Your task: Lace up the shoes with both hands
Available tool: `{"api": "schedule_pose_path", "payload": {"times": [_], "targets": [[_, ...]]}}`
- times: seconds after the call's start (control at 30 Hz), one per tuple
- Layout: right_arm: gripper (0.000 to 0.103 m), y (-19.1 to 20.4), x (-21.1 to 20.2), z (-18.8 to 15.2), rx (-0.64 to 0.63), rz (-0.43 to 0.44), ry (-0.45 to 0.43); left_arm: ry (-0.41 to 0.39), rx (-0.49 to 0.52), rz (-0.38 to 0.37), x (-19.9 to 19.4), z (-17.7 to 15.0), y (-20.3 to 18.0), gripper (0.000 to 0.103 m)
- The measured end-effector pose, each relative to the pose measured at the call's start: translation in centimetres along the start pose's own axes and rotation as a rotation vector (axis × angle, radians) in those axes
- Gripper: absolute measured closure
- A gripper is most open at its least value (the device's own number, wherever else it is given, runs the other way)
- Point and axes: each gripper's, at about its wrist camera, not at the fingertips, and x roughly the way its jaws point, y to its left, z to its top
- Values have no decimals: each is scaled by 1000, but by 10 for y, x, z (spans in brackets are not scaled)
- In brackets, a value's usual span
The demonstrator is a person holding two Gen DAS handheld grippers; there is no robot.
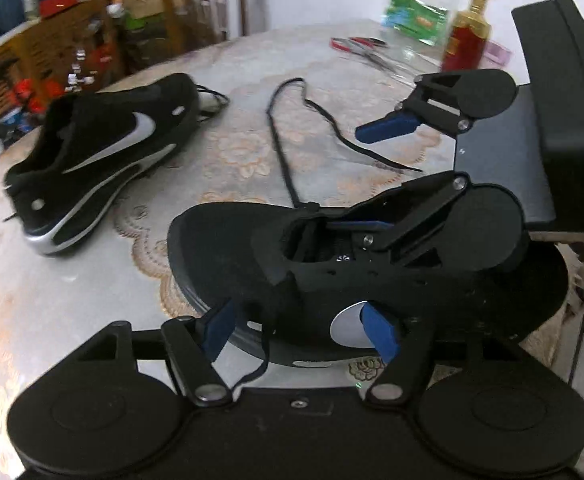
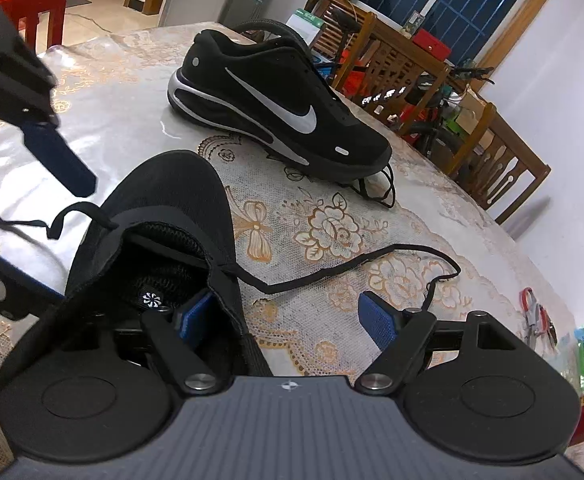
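A: Left wrist view first. What's in front of that camera?

B: The left gripper [image 1: 298, 330] sits low over the near shoe [image 1: 219, 240], a black one lying on the tabletop [image 1: 71, 280]. Its blue fingers [image 1: 380, 334] stand apart, one on either side of the shoe's side wall, and a loop of black lace [image 1: 261, 354] hangs between them. The pads don't press on the lace or the shoe, so I'd call it open.

A: And the other gripper?

B: The right gripper [image 1: 366, 176] comes in from the right, jaws wide. One finger reaches into the shoe's opening, the other hovers above the tabletop outside it. The rest of the lace runs from the shoe out across the lace-patterned cloth. A second shoe [image 1: 95, 156], black with a silver swoosh, lies farther off to the left (a red bottle [image 1: 466, 40] and scissors [image 1: 358, 46] sit at the far edge).

A: Now the right wrist view.

B: The right gripper [image 2: 287, 320] is spread wide, one blue finger [image 2: 193, 314] inside the near shoe [image 2: 171, 200] beside the tongue, the other outside over the cloth. Whether the inner pad touches the wall, I can't tell. The lace [image 2: 332, 270] trails from an eyelet across the tabletop [image 2: 332, 220]. One blurred finger of the left gripper [image 2: 57, 158] shows at upper left. The second shoe [image 2: 275, 104] stands beyond, well apart.
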Motion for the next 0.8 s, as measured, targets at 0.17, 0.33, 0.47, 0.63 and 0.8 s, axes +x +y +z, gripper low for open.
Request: {"api": "schedule_pose_path", "payload": {"times": [0.17,0.33,0.47,0.63,0.8], "targets": [[24,1,-1,0,-3,-2,0,20,-113,-43,9,-2,14,102],[24,1,-1,0,1,-1,2,-6,-295,57,6,-10,30,102],[23,2,-1,1,-4,-17,5,-10,-424,162,2,-16,30,102],[22,3,0,0,-3,-38,13,32,-523,313,-13,-33,45,102],[21,4,0,0,-12,-50,9,51,-531,281,-23,-41,44,102]]}}
